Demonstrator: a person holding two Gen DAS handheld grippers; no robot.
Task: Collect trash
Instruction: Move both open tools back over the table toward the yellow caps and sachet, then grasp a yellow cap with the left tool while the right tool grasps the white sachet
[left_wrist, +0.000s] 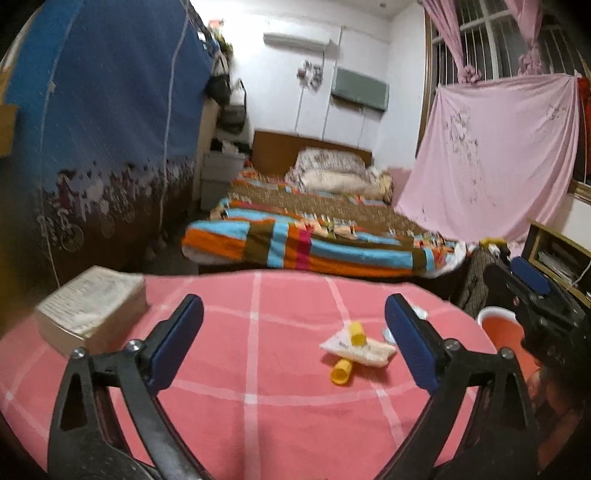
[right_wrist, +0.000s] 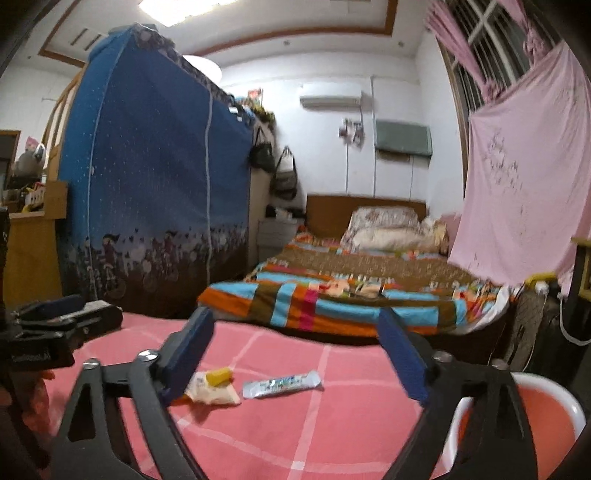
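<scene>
Four bits of trash lie on the pink table cloth (left_wrist: 258, 369): two yellow tubes (left_wrist: 357, 333), a white wrapper (left_wrist: 364, 352) under them, and a long silver wrapper (right_wrist: 281, 384). None looks picked up yet, so I think the job has hardly begun. The red bin (right_wrist: 546, 410) waits at 3 o'clock, just off the table edge. The left gripper (left_wrist: 293, 341) hangs above the cloth, jaws wide apart, holding nothing; the trash sits at its 1 o'clock. The right gripper (right_wrist: 303, 354) hangs the same way, jaws spread and empty, with the silver wrapper at its 6 o'clock. A thick book (left_wrist: 90, 304) rests at 10 o'clock.
</scene>
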